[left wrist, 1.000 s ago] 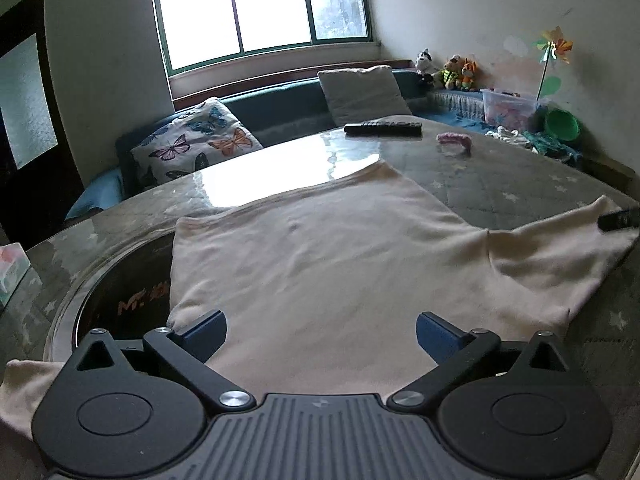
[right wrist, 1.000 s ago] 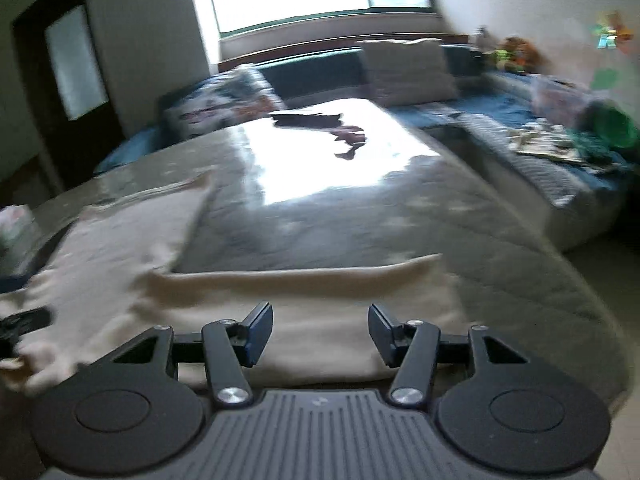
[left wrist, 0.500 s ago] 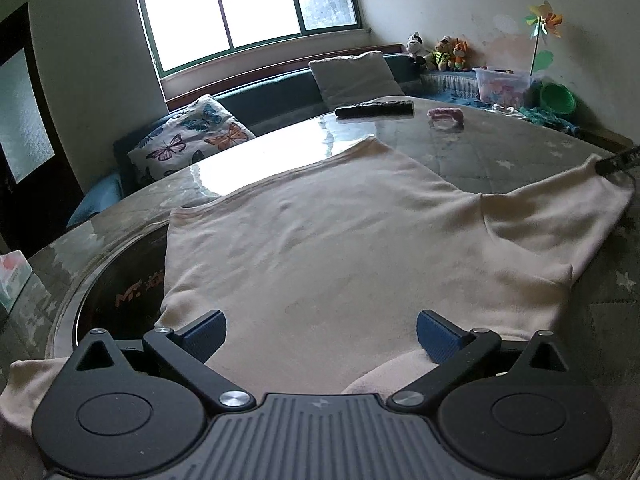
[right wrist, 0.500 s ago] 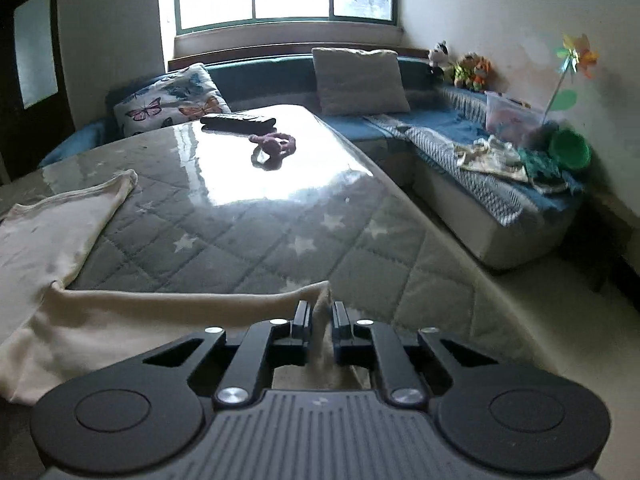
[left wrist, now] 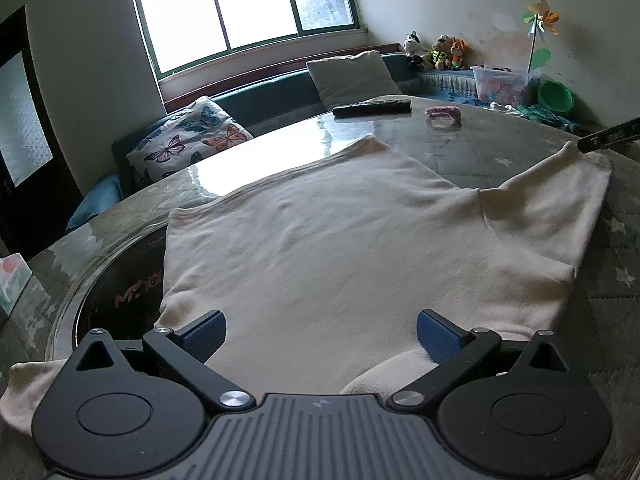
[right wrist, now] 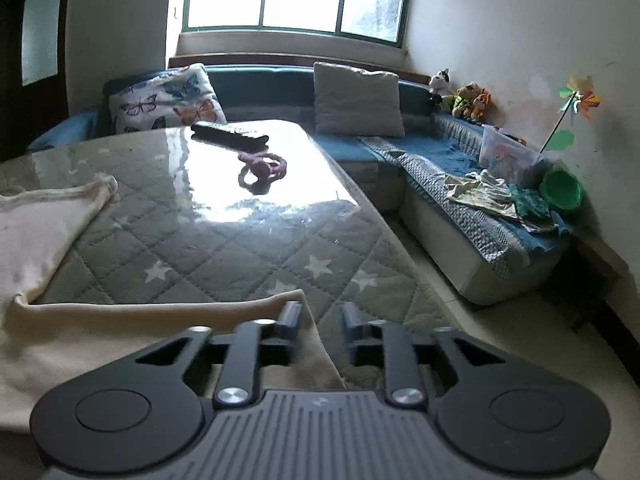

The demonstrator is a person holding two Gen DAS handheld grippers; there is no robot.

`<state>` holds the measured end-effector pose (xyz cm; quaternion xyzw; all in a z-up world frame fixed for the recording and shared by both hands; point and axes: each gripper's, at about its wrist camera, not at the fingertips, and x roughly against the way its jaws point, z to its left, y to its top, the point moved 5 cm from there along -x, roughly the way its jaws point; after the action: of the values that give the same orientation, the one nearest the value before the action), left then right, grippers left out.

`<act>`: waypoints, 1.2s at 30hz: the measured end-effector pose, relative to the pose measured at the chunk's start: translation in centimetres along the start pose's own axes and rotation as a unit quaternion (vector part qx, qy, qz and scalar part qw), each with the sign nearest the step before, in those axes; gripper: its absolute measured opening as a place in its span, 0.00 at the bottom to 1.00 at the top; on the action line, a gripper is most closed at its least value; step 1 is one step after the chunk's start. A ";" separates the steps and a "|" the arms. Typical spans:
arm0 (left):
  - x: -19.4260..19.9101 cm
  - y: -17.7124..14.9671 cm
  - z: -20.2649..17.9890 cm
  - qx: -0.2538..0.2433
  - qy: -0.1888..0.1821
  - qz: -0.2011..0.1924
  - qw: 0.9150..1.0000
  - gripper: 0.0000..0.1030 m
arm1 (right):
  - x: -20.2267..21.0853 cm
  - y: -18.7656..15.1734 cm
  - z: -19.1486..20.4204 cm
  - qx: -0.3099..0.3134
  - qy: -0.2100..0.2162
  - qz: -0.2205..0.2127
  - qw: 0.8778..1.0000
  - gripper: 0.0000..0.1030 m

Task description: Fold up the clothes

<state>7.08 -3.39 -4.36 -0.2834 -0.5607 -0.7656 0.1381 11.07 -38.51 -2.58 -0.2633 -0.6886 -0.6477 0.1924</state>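
A cream long-sleeved top [left wrist: 340,248] lies spread flat on the glass-topped table [left wrist: 500,152]. My left gripper [left wrist: 320,330] is open, its blue pads low over the near edge of the top, holding nothing. My right gripper [right wrist: 318,316] is partly open at the end of the top's sleeve [right wrist: 120,336]; the sleeve cuff lies under its left finger and is not clamped. The right gripper's tip also shows at the far right of the left wrist view [left wrist: 608,136], at the sleeve end.
A black remote [right wrist: 228,136] and a pink hair tie [right wrist: 264,166] lie at the table's far side. A tissue box [left wrist: 12,280] sits at the left edge. Sofas with cushions [right wrist: 356,98] wrap the table; floor lies to the right.
The right gripper closed on the sleeve end half a second ago and has now opened, letting the cuff go. The sleeve lies stretched out further. The left gripper stayed open and hardly moved.
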 end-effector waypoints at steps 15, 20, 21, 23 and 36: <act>0.9 1.9 -0.8 -0.004 -0.009 -0.021 1.000 1.00 | 2.1 -3.0 -1.6 -0.101 0.023 0.029 0.994 0.18; 0.8 2.4 -1.8 -0.016 -0.020 -0.023 0.999 1.00 | 2.1 -2.8 -1.7 -0.105 0.015 0.018 0.994 0.04; 0.7 2.5 -2.1 -0.018 -0.022 -0.024 0.999 1.00 | 2.3 -2.6 -1.8 -0.104 0.012 0.013 0.994 0.04; 0.7 2.7 -2.6 -0.024 -0.026 -0.025 0.999 1.00 | 2.5 -2.2 -2.0 -0.102 0.008 0.005 0.995 0.04; 0.1 2.6 -5.6 -0.058 -0.060 -0.022 0.996 1.00 | 2.9 -1.0 -2.1 -0.118 0.025 -0.010 0.993 0.04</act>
<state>6.80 -9.51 -3.51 -0.3241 -0.5287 -0.7813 0.0704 8.01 -40.30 -1.45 -0.2609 -0.6052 -0.7325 0.1706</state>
